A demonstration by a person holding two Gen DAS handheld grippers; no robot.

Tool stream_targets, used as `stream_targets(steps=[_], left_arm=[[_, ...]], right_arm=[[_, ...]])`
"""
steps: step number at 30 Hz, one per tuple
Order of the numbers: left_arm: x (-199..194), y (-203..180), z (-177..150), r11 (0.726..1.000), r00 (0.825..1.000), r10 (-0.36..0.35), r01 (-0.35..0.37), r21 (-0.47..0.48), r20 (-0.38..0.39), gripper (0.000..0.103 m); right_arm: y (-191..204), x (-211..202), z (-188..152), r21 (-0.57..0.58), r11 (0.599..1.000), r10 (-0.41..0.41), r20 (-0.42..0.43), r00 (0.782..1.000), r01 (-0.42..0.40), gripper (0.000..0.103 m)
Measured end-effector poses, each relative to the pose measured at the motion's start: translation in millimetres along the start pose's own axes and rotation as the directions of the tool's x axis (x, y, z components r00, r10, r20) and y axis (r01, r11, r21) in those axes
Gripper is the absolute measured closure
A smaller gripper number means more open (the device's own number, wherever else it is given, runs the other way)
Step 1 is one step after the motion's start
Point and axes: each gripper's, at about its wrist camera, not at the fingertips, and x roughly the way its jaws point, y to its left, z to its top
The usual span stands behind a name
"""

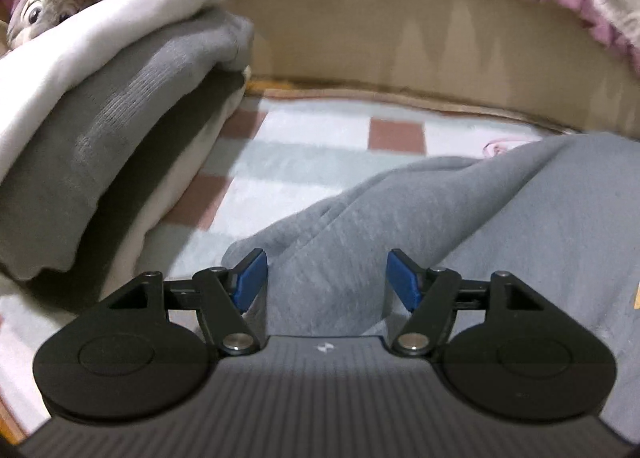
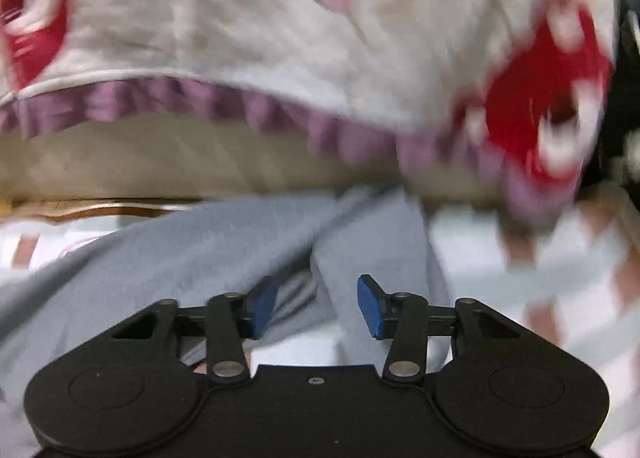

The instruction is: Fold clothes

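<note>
Grey sweatshirt (image 1: 460, 218): rumpled on checked bed sheet (image 1: 304, 150), lower centre. Left tool (image 1: 326, 282) and right tool (image 2: 316, 308) both released, straddling folds. Advice: pinch one hem edge each, tension evenly. Folded stack (image 1: 100, 126), upper left.

A bed (image 1: 304, 162) covered in a pale sheet with reddish-brown checks carries everything. A crumpled grey garment (image 1: 460, 226) lies directly on it at the right, and a stack of folded grey and white clothes (image 1: 100, 146) rests on it at the left.
</note>
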Motion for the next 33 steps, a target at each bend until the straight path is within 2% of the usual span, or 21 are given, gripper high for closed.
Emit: stream_targets(steps=[1, 2, 3, 4, 5, 8, 10, 13, 14, 15, 16, 17, 18, 21, 23, 27, 31, 32, 33], left_arm=[[5, -1, -5, 0.999, 1.0, 0.002, -0.003, 0.053, 0.014, 0.037], [12, -2, -7, 0.994, 1.0, 0.011, -0.014, 0.108, 0.026, 0.037], [18, -2, -10, 0.989, 0.999, 0.023, -0.028, 0.146, 0.034, 0.037], [25, -1, -11, 0.987, 1.0, 0.019, -0.022, 0.157, 0.024, 0.036], [31, 0, -12, 0.987, 1.0, 0.012, -0.014, 0.163, 0.014, 0.036], [43, 4, -3, 0.995, 0.999, -0.033, 0.034, 0.093, -0.006, 0.032], [53, 5, 6, 0.998, 0.999, -0.051, 0.052, 0.029, -0.019, 0.03], [71, -2, 19, 0.996, 0.994, -0.085, 0.085, 0.002, -0.066, 0.03], [76, -6, 22, 0.996, 0.993, -0.084, 0.085, 0.017, -0.08, 0.035], [80, -12, 25, 0.996, 0.993, -0.066, 0.071, 0.053, -0.1, 0.046], [84, -18, 27, 0.995, 0.992, -0.051, 0.06, 0.085, -0.113, 0.082], [83, -20, 28, 0.994, 0.994, -0.059, 0.067, 0.09, -0.09, 0.092], [81, -21, 29, 0.993, 0.995, -0.066, 0.073, 0.092, -0.07, 0.093], [72, -13, 28, 0.995, 0.997, -0.076, 0.076, 0.061, -0.01, 0.094], [64, -3, 30, 0.997, 0.996, -0.076, 0.074, 0.037, 0.039, 0.094], [55, 18, 32, 0.996, 0.991, -0.083, 0.086, -0.029, 0.103, 0.094], [50, 36, 29, 0.995, 0.989, -0.049, 0.061, -0.08, 0.139, 0.095], [50, 41, 30, 0.994, 0.99, -0.044, 0.058, -0.097, 0.137, 0.095], [50, 46, 30, 0.992, 0.99, -0.039, 0.054, -0.115, 0.135, 0.095]], right_arm=[[-4, 8, -5, -0.052, 0.999, 0.014, 0.0, 1.0, -0.014, 0.06], [-8, 17, -11, -0.11, 0.994, 0.026, 0.002, 1.0, -0.026, 0.059], [-14, 25, -16, -0.122, 0.993, -0.001, 0.0, 1.0, 0.001, 0.054], [-21, 34, -21, -0.131, 0.991, -0.032, -0.002, 0.999, 0.032, 0.053], [-29, 41, -24, -0.108, 0.994, -0.025, -0.02, 0.999, 0.023, 0.053], [-44, 55, -34, -0.061, 0.998, -0.002, -0.037, 0.999, 0.0, 0.045], [-37, 70, -37, -0.129, 0.991, -0.04, -0.06, 0.997, 0.031, 0.037], [-25, 92, -41, -0.238, 0.968, -0.102, -0.092, 0.991, 0.077, 0.037], [-20, 102, -41, -0.278, 0.952, -0.16, -0.092, 0.983, 0.129, 0.037], [-18, 109, -41, -0.302, 0.937, -0.211, -0.086, 0.974, 0.177, 0.042], [-16, 114, -40, -0.316, 0.924, -0.252, -0.074, 0.965, 0.217, 0.07], [-17, 113, -36, -0.307, 0.922, -0.267, -0.062, 0.962, 0.236, 0.096], [-20, 103, -32, -0.28, 0.924, -0.28, -0.033, 0.959, 0.26, 0.099], [-30, 72, -18, -0.194, 0.925, -0.323, 0.057, 0.945, 0.327, 0.1], [-41, 45, -5, -0.15, 0.914, -0.362, 0.113, 0.925, 0.376, 0.1], [-62, -14, 6, -0.064, 0.893, -0.42, 0.237, 0.876, 0.446, 0.1], [-70, -55, -15, -0.038, 0.867, -0.459, 0.324, 0.827, 0.497, 0.1], [-73, -58, -23, -0.038, 0.86, -0.47, 0.327, 0.82, 0.509, 0.1], [-80, -50, -34, -0.062, 0.868, -0.461, 0.264, 0.847, 0.492, 0.1]])
